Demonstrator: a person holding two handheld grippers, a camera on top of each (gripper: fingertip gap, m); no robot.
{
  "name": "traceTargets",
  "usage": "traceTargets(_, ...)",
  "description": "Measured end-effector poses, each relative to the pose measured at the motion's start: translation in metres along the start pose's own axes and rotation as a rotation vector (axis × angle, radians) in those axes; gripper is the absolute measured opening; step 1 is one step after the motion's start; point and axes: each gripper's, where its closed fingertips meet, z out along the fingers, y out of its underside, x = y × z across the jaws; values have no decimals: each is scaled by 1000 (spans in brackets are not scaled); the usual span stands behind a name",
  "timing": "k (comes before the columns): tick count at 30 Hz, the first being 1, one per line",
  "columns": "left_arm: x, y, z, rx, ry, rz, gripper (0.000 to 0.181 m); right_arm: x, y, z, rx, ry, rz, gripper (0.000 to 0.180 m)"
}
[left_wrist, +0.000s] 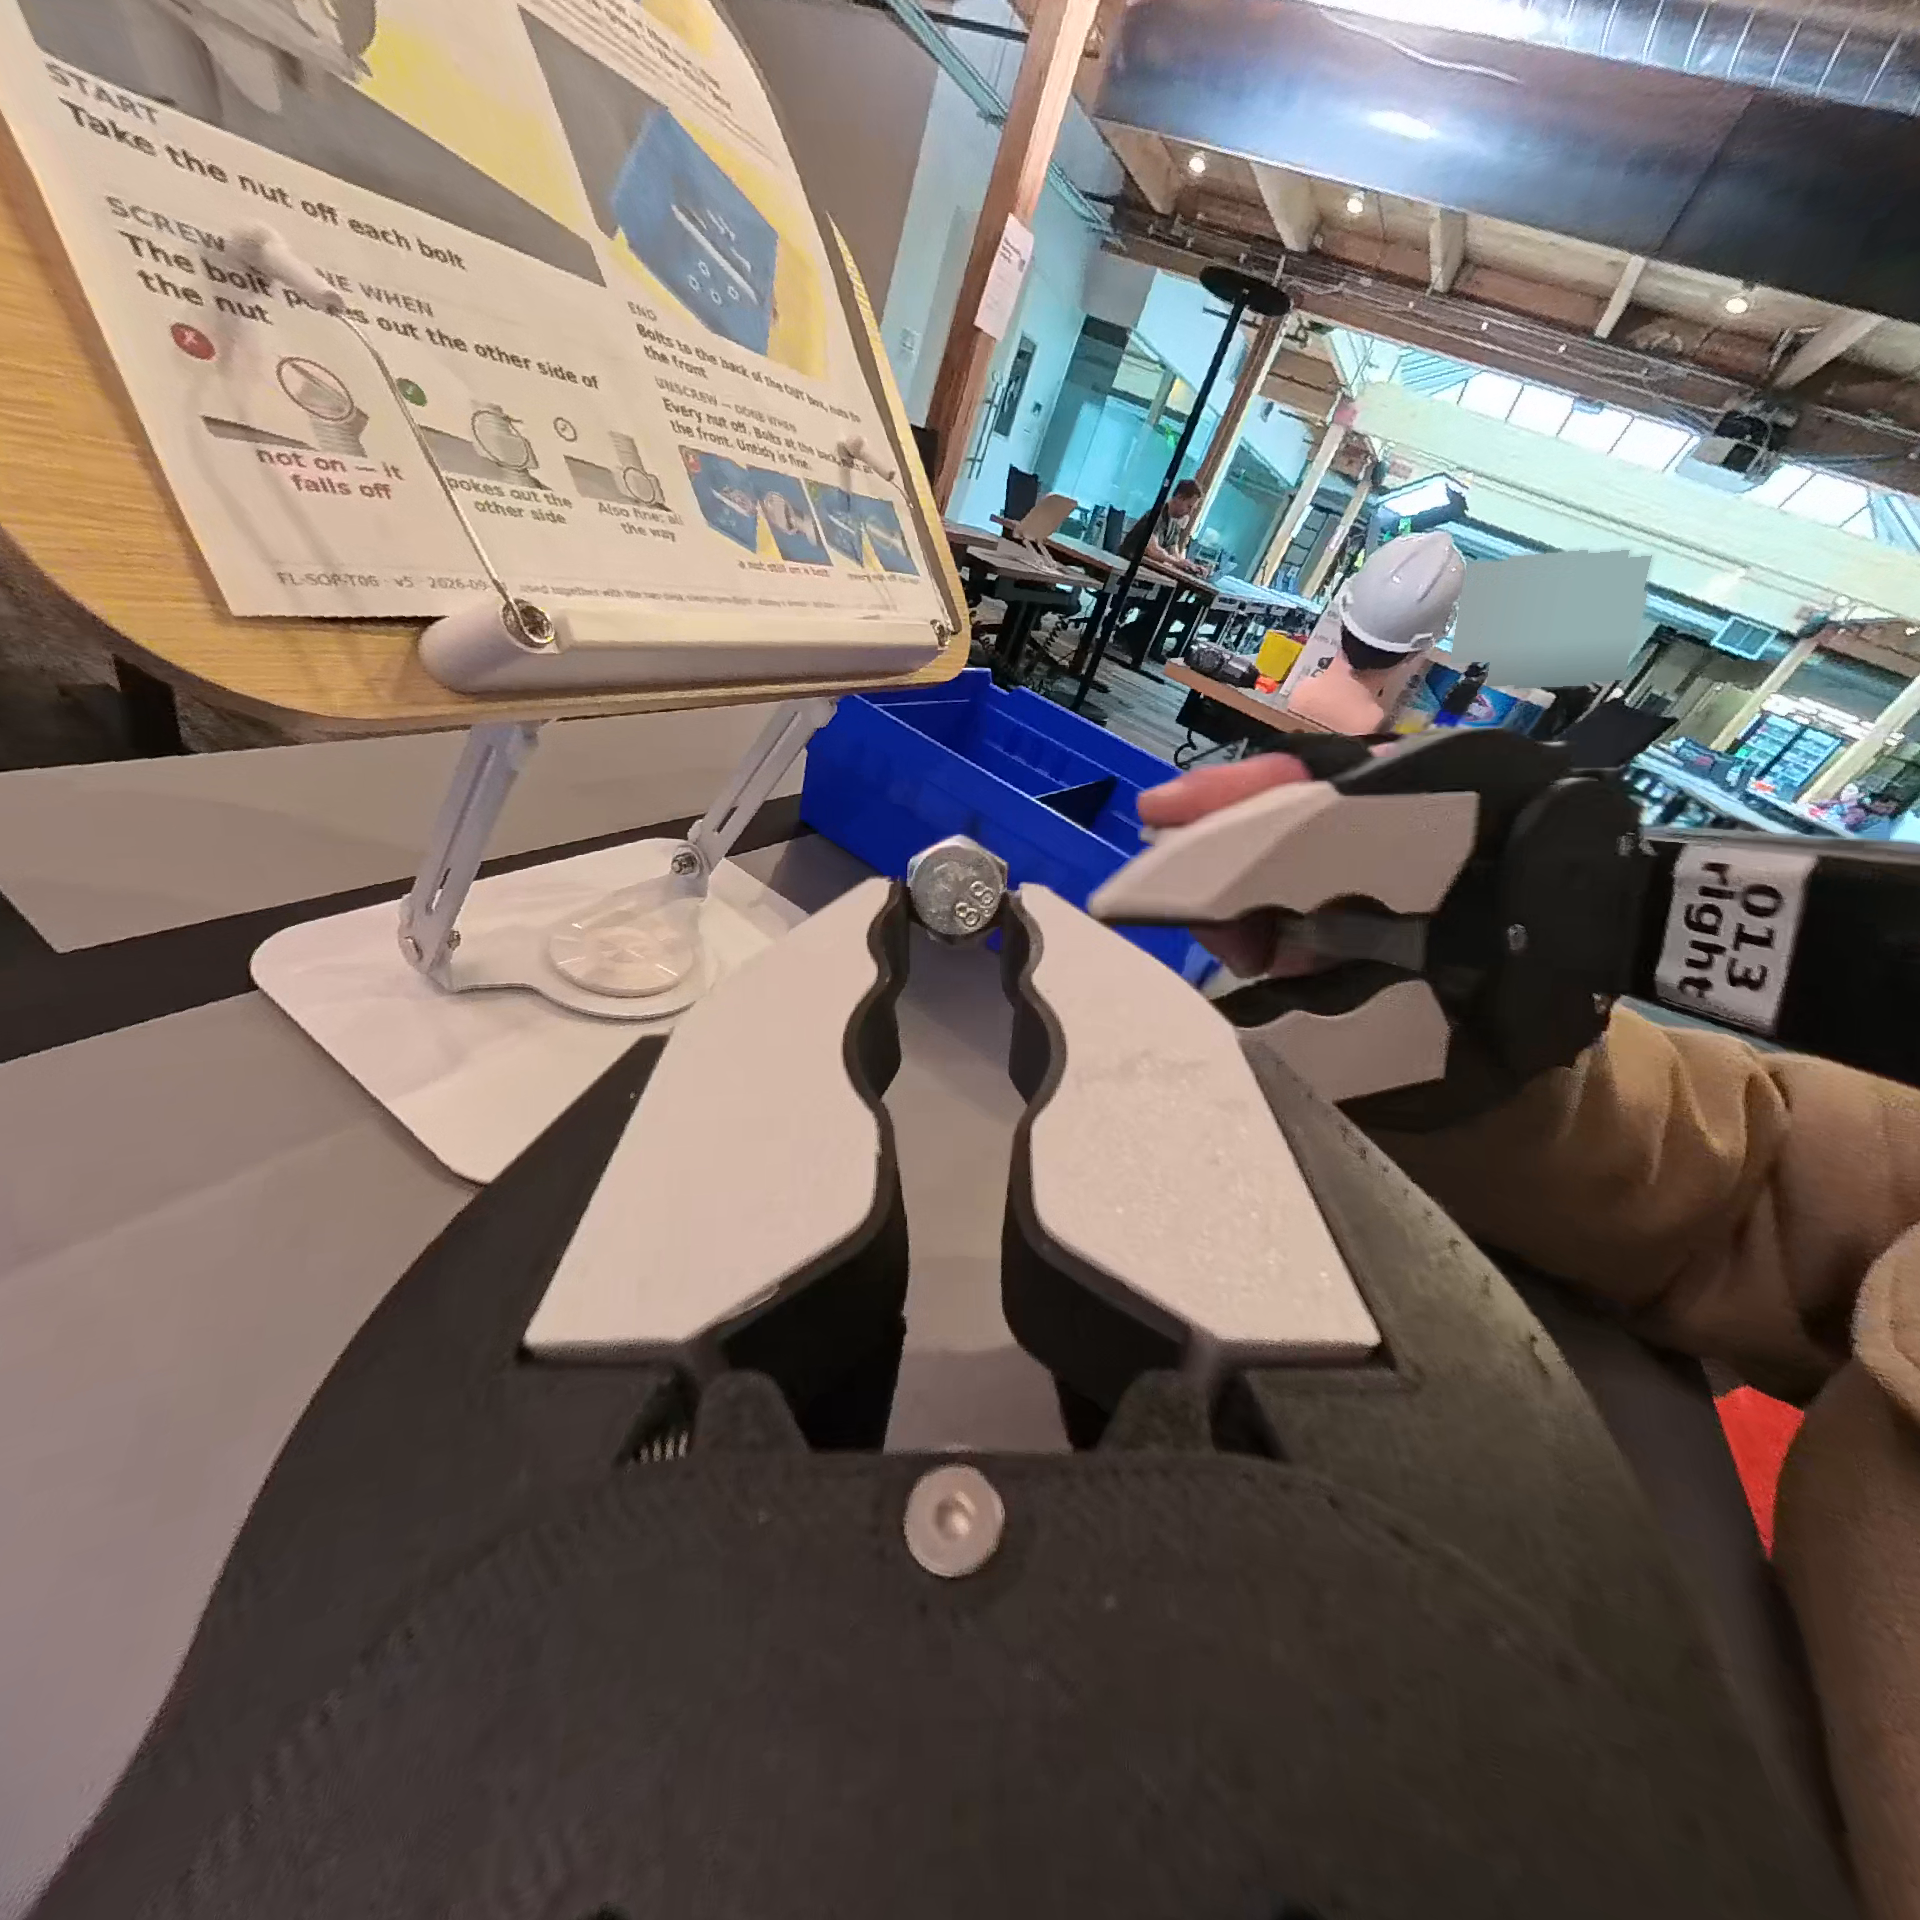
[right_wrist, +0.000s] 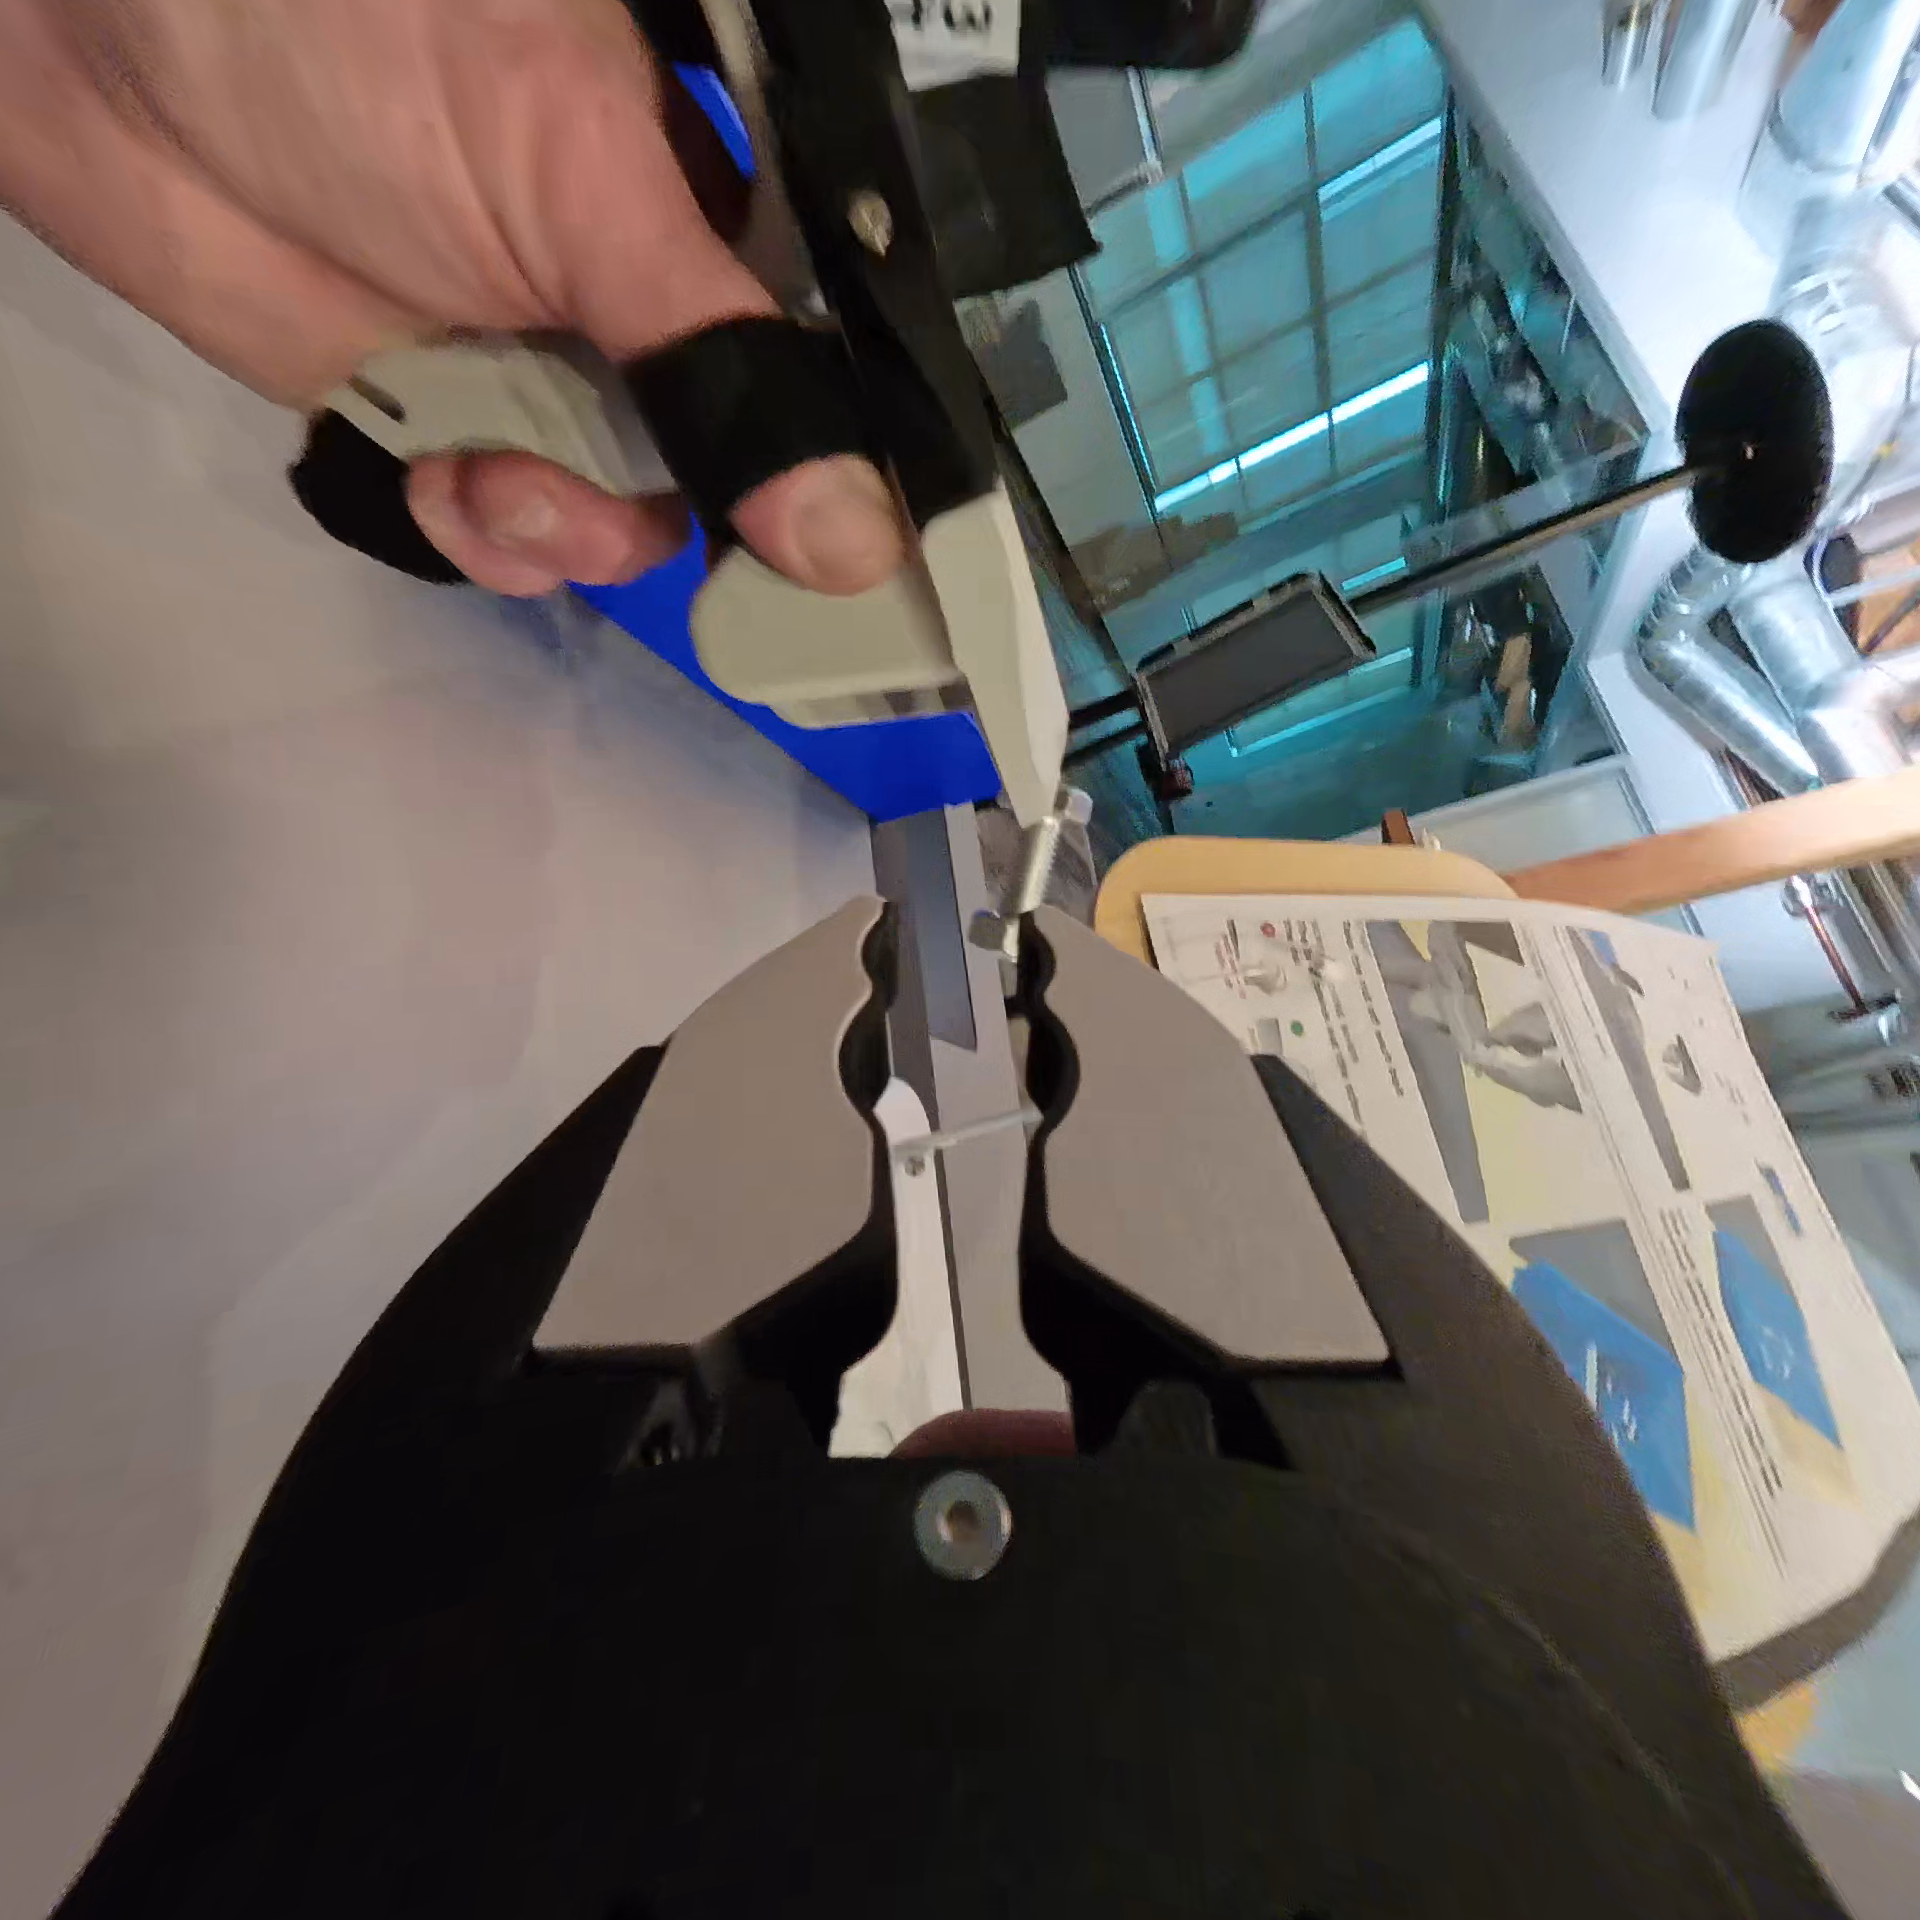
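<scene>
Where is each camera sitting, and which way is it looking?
Left wrist view: sits on the left gripper, looking along its fingers at the bolt they grip, with the stand and blue bin behind; a tan sleeve shows.
Right wrist view: sits on the right gripper, turned sideways, looking at the left gripper, with a hand holding it.
Shared: bolt, bin, stand, both grippers.
</scene>
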Motion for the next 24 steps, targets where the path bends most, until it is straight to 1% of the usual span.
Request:
traceTargets(2,3,0,1,-1,15,5,16,7,11,2,-47,42,13,29)
traceTargets(7,10,-1,3,9,49,10,16,9,22,9,-90,59,88,49)
traceTargets(10,16,-1,5,20,86,12,16,6,27,13,-104,46,132,50)
traceTargets(12,18,-4,4,47,116,-17,16,7,27,12,-81,38,199,48)
traceTargets(15,21,-9,0,104,180,-68,16,5,17,10,12,-52,389,48)
traceTargets(18,26,-14,-2,146,250,-91,16,2,2,3,157,-221,656,45)
traceTargets(20,31,-15,-3,160,287,-87,16,8,-6,-2,258,-278,815,42)
traceTargets(24,39,-15,-3,172,335,-71,16,16,-13,-8,368,-343,996,35)
